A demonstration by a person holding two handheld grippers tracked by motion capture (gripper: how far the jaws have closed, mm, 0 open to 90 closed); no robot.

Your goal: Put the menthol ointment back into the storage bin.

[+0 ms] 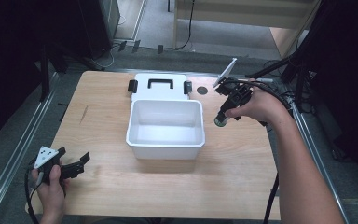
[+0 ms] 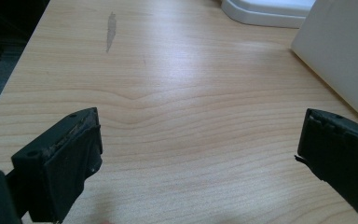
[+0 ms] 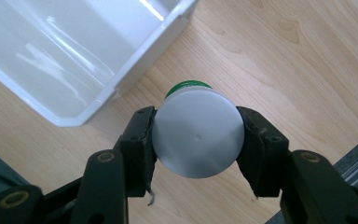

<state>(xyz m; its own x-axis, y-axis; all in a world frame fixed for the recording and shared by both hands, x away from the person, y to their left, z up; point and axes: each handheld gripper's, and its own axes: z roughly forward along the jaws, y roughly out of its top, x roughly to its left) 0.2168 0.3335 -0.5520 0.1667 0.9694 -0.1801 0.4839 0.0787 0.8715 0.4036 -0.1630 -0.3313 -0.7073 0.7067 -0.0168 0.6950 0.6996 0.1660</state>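
Bottle (image 3: 196, 137) with the grey cap and green body sits clamped between the jaws of our right gripper (image 3: 196, 140), held off the table (image 1: 242, 163), with the open white bin (image 1: 165, 140) just off to the gripper's left side. Our left gripper (image 2: 198, 149) has its jaws spread wide with nothing but bare wood between them, the bin's wall off past its right jaw.
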